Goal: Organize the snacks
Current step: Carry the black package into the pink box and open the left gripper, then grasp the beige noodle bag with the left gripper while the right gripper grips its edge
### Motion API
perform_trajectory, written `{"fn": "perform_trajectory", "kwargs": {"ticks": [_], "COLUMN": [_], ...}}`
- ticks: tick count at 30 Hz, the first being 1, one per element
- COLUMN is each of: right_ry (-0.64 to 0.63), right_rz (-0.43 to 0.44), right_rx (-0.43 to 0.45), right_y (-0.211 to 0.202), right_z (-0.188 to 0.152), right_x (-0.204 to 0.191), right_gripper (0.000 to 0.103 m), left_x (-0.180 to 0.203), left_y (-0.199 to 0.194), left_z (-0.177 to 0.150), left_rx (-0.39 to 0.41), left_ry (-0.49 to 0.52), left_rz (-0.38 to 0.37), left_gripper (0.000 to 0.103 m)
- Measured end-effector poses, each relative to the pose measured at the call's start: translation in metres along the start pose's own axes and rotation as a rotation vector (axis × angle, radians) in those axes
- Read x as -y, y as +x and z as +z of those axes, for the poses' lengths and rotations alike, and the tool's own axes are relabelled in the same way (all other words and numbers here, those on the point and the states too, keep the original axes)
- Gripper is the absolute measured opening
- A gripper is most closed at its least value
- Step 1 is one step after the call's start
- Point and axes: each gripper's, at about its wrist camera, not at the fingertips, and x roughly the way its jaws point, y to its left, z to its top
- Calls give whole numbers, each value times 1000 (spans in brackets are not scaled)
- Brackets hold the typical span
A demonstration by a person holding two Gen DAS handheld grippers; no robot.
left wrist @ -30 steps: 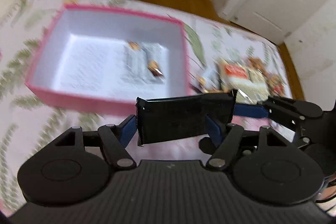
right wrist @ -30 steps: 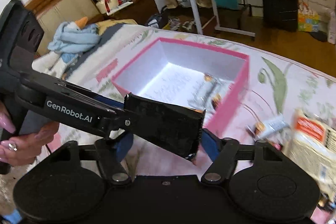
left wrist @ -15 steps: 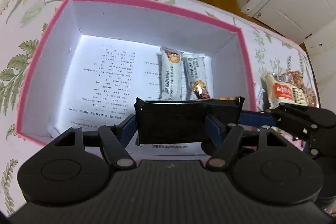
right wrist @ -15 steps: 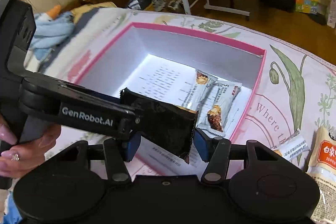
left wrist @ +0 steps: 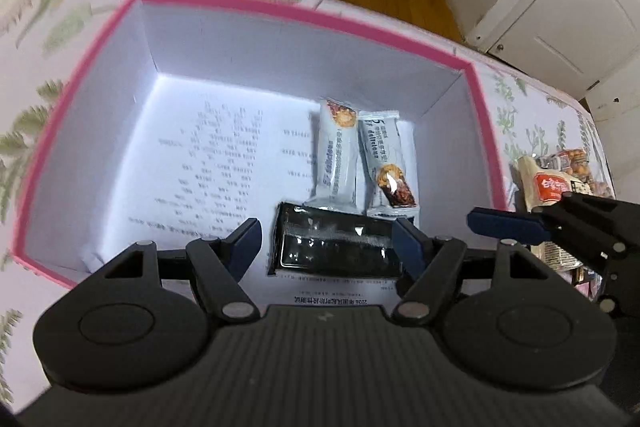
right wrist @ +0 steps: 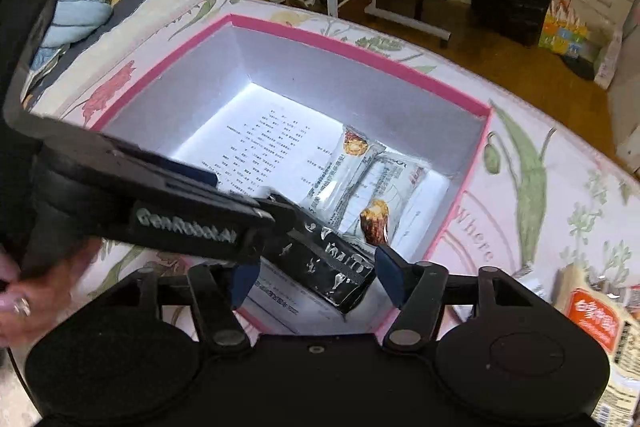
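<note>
Pink-rimmed box (left wrist: 304, 13), white inside, open-topped, on a bed with a floral cover (left wrist: 532, 99). A printed paper sheet (left wrist: 224, 163) lines its floor.

Contents:
- Black glossy snack packet (left wrist: 336, 247), flat on the paper at the 6 o'clock edge of the floor in the left wrist view, long side running 9 to 3 o'clock.
- Two white snack bars (left wrist: 338, 155) (left wrist: 386, 163), side by side just beyond the packet at its 12 to 1 o'clock. Their near ends touch or overlap its far edge.

Left tongs (left wrist: 326, 227): about half spread, the jaws having just been opening, with the black packet between them. The 9 o'clock pad stands clear of the packet's end. The 3 o'clock pad is at the other end; contact there cannot be told. No squeeze shows.

Right tongs (right wrist: 316, 267): about half spread, the jaws likewise just opening, straddling the same packet from the 3 o'clock side of the box. Its 3 o'clock pad sits just beside the packet's end. The other pad is partly hidden behind the left tool's arm, which crosses this view from 9 o'clock. A hand (right wrist: 24, 291) grips that tool at the 8 o'clock edge.

Outside the box: a heap of loose snacks (left wrist: 556, 183) on the bed at 3 o'clock, among them an orange-labelled bag (right wrist: 592, 323).
</note>
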Motion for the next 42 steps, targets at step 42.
{"fn": "perform_trajectory", "kwargs": {"ticks": [42], "right_ry": [245], "right_rz": [-67], "right_rx": [532], "right_y": [-184], "right_z": [-196], "right_x": [172], "right_gripper": [82], "left_x": [197], "left_y": [-64], "left_z": [-68], "left_rx": [114], "left_ry": [300], "left_rz": [-142], "left_gripper": [74]}}
